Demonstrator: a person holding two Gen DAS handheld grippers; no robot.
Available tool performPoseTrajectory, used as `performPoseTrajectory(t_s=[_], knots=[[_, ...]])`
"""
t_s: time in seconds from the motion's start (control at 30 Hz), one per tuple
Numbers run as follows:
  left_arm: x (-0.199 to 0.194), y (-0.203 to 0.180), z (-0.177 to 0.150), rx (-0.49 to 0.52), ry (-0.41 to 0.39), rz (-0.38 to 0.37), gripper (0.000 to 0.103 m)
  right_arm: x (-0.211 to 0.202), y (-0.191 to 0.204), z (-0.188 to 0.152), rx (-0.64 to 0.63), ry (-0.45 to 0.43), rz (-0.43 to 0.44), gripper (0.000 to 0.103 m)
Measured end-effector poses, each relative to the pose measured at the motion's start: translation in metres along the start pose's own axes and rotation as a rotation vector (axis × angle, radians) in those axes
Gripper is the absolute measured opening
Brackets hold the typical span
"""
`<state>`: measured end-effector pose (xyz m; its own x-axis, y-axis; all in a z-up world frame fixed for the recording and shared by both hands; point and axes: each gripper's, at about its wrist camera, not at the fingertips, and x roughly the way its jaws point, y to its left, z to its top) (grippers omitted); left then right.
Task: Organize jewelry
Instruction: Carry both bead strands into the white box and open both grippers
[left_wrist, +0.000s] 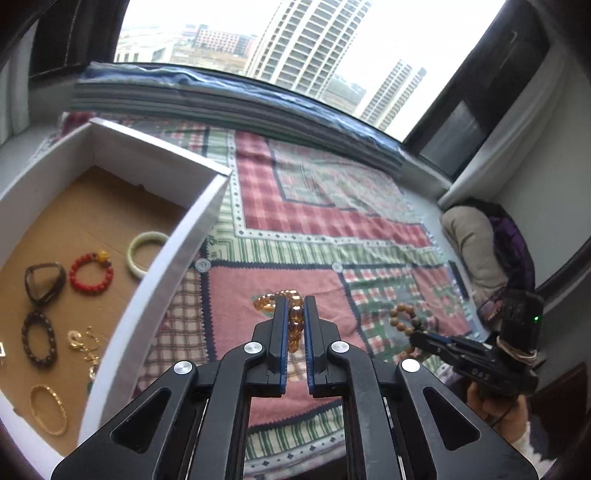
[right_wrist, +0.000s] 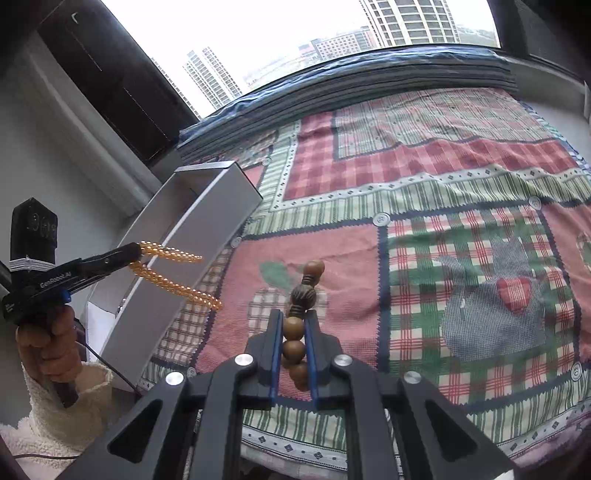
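My left gripper (left_wrist: 295, 301) is shut on an amber bead bracelet (left_wrist: 294, 319) and holds it above the patchwork cloth, right of the white box (left_wrist: 192, 229). In the right wrist view the amber bracelet (right_wrist: 173, 273) hangs from the left gripper (right_wrist: 138, 251) beside the box wall (right_wrist: 192, 258). My right gripper (right_wrist: 294, 314) is shut on a brown wooden bead bracelet (right_wrist: 294, 328). In the left wrist view the right gripper (left_wrist: 415, 334) holds the wooden bracelet (left_wrist: 400, 319) above the cloth at right.
The box holds a jade bangle (left_wrist: 146, 254), a red bead bracelet (left_wrist: 90, 273), two dark bracelets (left_wrist: 38, 339), a gold chain (left_wrist: 86, 347) and a gold bangle (left_wrist: 50, 410). A patchwork cloth (left_wrist: 314, 221) covers the surface. A window ledge (left_wrist: 240, 107) runs behind. A cushion (left_wrist: 472, 251) lies right.
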<state>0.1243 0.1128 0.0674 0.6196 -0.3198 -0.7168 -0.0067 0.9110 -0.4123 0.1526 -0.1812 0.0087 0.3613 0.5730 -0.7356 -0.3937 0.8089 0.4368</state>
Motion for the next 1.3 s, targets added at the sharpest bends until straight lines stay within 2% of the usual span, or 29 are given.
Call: performPoseTrajectory(t_s=[0.17,0.33,0.7,1.0,1.17,1.3], knots=[[-0.060,0.009,0.014,-0.036,-0.062,0.035,0.005,-0.005,0.031,0.012,-0.073,-0.004,0.039,0.012],[-0.108,0.038,0.021,-0.083,-0.100,0.117,0.005,-0.003,0.070,0.028,-0.168,0.002,0.081,0.012],[-0.146,0.133,0.026,-0.218,-0.145,0.302,0.005,0.052,0.163,0.087,-0.358,0.042,0.158,0.012],[-0.118,0.232,0.048,-0.311,-0.111,0.431,0.005,0.170,0.234,0.153,-0.433,0.161,0.214,0.012],[-0.080,0.276,0.048,-0.325,-0.046,0.514,0.005,0.248,0.271,0.173,-0.518,0.220,0.165,0.012],[-0.051,0.298,0.042,-0.314,-0.006,0.592,0.007,0.301,0.288,0.176,-0.570,0.260,0.121,0.015]])
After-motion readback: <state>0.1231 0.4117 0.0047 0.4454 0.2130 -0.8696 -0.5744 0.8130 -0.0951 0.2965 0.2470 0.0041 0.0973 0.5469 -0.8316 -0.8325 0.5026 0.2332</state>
